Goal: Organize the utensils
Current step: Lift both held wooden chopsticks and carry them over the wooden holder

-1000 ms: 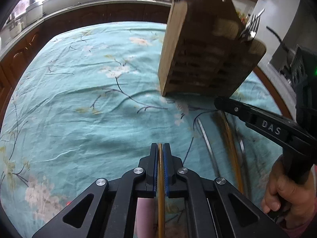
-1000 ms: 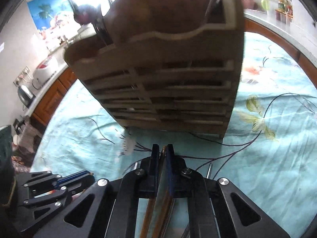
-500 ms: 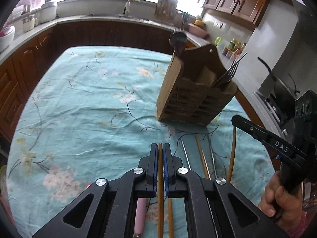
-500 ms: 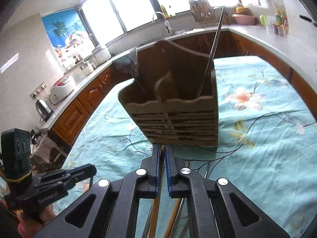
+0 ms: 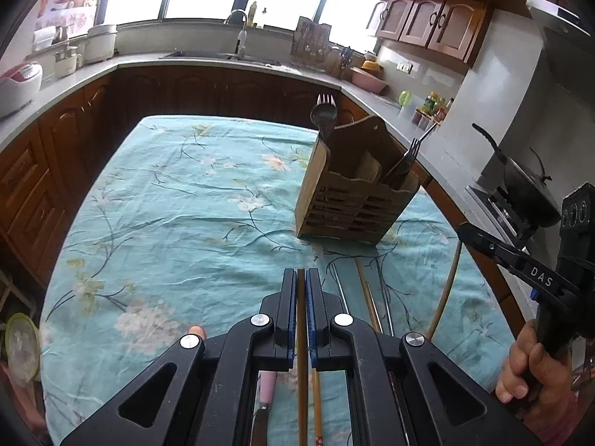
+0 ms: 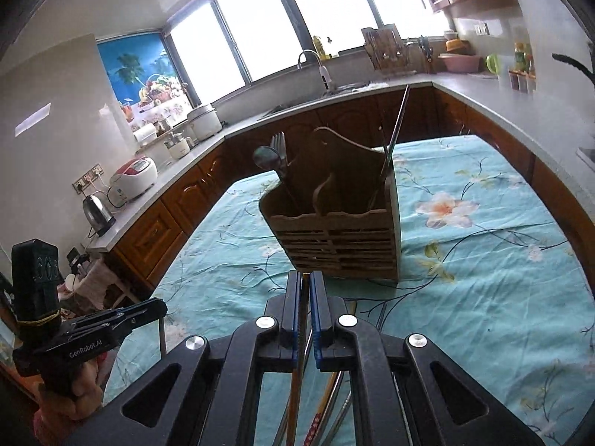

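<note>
Your left gripper has its two fingers pressed onto a thin wooden chopstick that runs straight back between the blue pads toward the camera. Your right gripper is likewise clamped on a slim wooden stick held between its pads; whether that is one chopstick or more you cannot tell from this view. The wooden utensil holder stands upright on the floral teal tablecloth, toward the far right edge of the table, well ahead of both grippers. A dark spoon and a fork rise from its left compartment, and another fork leans out of its right compartment. On the cloth between the holder and your left gripper lie loose utensils: metal chopsticks, a wooden chopstick beside them, and a longer wooden stick nearer the right edge. A pink-handled knife lies under your left gripper near the table's front edge. In the right wrist view your left hand grips its handle at lower left.
</note>
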